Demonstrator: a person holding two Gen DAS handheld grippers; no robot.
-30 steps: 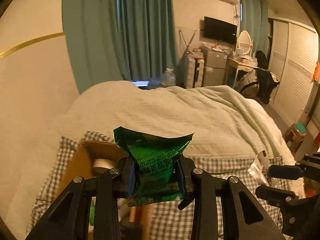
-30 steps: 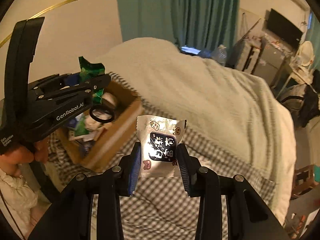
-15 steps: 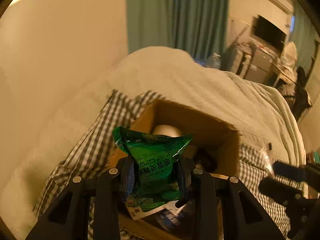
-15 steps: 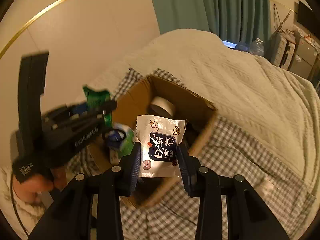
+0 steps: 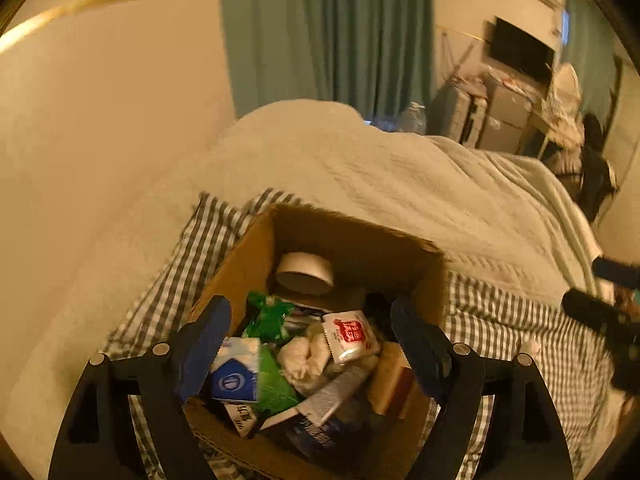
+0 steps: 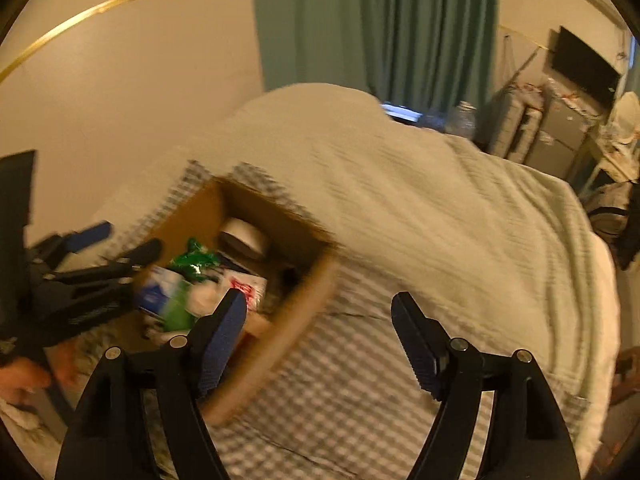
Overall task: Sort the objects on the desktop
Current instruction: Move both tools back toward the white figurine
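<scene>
We see one cardboard box [image 5: 256, 256] resting on the checked sheet [image 5: 516, 336], with one pale blanket [image 5: 380, 176] heaped behind it. The left gripper [image 5: 310, 344] hangs directly above the box with its jaws spread wide and nothing between them. The right gripper [image 6: 318, 338] is also spread wide and empty, positioned over the sheet just beside the near right corner of the box. Inside the box we count one roll of tape [image 5: 306, 276] standing against the far wall, one green packet [image 5: 266, 318] in front of it, one white packet with red print [image 5: 350, 334] lying on a crumpled white wad, one blue and white tissue pack [image 5: 236, 376] at the near left, and one second green wrapper [image 5: 276, 386] touching that pack. Further wrappers lie underneath, too blurred for us to count. In the right wrist view the box [image 6: 304, 300] is motion-blurred, and one hand [image 6: 24, 376] grips the left gripper's handle at the left edge.
</scene>
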